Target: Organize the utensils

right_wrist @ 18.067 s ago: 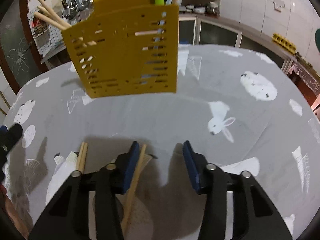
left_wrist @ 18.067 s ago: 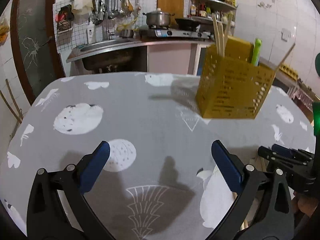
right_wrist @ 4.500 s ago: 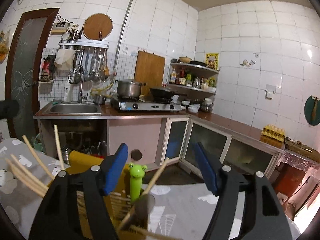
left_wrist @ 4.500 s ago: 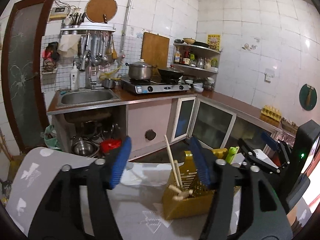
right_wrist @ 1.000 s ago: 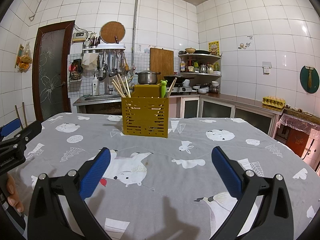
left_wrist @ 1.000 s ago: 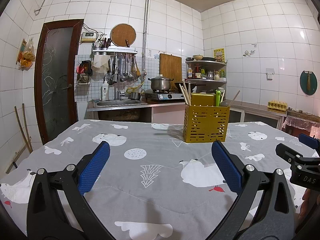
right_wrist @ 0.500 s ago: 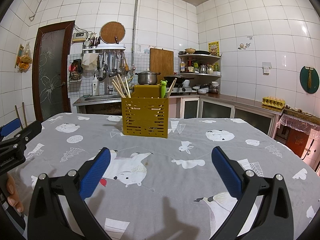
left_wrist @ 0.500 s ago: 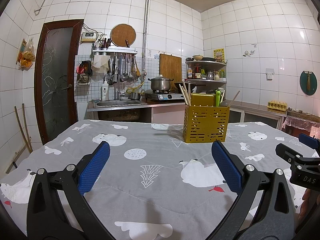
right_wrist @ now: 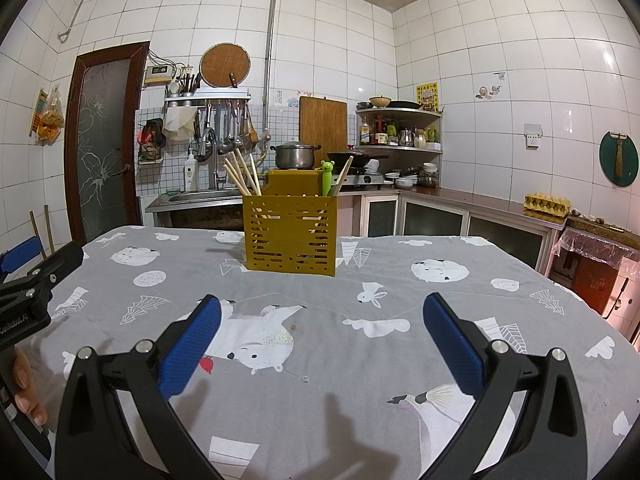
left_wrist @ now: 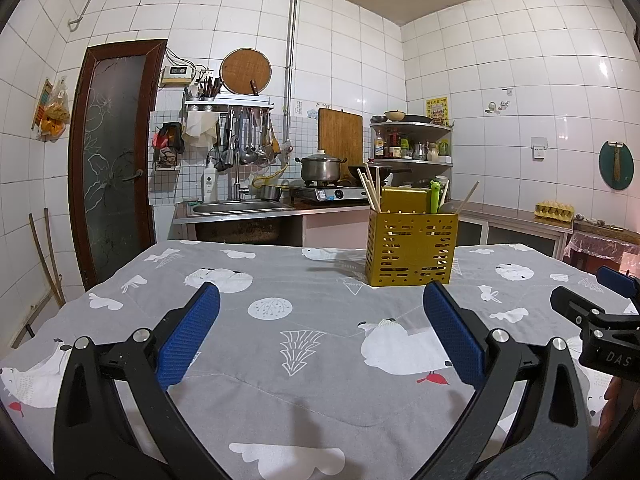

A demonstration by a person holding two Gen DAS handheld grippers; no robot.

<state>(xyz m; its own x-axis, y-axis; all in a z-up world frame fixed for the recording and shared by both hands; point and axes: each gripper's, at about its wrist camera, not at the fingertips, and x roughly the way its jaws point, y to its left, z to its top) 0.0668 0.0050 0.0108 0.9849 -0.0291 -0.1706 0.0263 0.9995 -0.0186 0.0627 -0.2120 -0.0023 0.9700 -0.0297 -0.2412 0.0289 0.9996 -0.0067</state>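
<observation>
The square mustard-yellow perforated plastic utensil holder is seen upright at the upper centre of the right wrist frame and right of centre in the left wrist frame, set on the far half of the bench, which is covered by a grey cloth printed with white animals. Pale wooden chopsticks are fanned in its left compartment, and a green frog-topped plastic utensil and one more slanted wooden stick are held at its right side. No loose utensil can be seen on the cloth in either view, so the sorting is judged done or nearly so.

The left claw is held spread wide and empty at the bottom of its frame, well short of the holder. The right claw is likewise spread wide with nothing between its blue pads, low over the near cloth. The body of each claw is glimpsed at the outer edge of the other's frame, with part of a hand at the lower left.

For the step to be done well, the bench should be scanned for stray pieces, and both claws kept low, parted and clear of the holder, since a light, tall holder is likely to be tipped by a nudge against the protruding sticks.
</observation>
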